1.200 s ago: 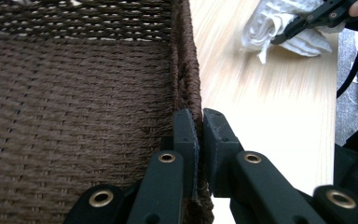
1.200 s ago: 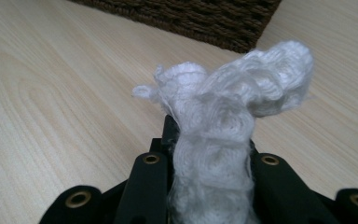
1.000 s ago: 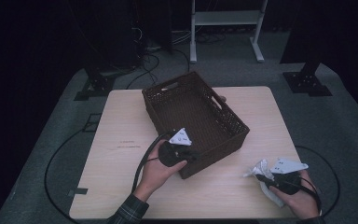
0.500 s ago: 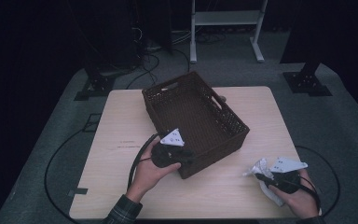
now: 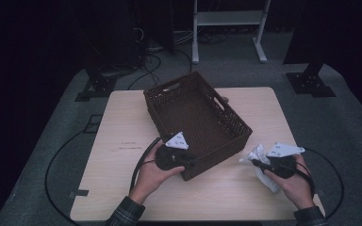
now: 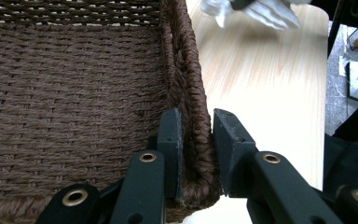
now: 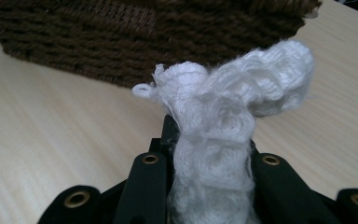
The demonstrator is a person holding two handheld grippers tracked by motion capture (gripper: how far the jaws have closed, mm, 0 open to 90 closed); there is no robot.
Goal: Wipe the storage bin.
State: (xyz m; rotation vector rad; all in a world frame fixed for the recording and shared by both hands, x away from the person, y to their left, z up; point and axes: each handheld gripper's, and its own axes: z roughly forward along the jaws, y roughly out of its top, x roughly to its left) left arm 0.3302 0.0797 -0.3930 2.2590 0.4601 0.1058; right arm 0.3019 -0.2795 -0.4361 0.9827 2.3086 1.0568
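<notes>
Cloth (image 7: 219, 135): I see its bunched length pointing up-frame, clamped in my right gripper (image 7: 209, 154)
Basket (image 5: 195, 120): long axis upper left to lower right; left gripper (image 6: 198, 140) straddles its wall, jaws just closing

Dim room with dark, underexposed edges in the high view; the surface (image 5: 122, 122) is evenly lit, while the white cloth (image 6: 256, 11) blurs in the left gripper view.

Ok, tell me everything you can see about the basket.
The basket is dark brown woven wicker, rectangular and open-topped, with handle slots in its end walls. It sits upright and askew on the table, nothing visible inside. The left gripper straddles its near rim, one jaw inside, one outside. The cloth lies just beyond its outer wall.
</notes>
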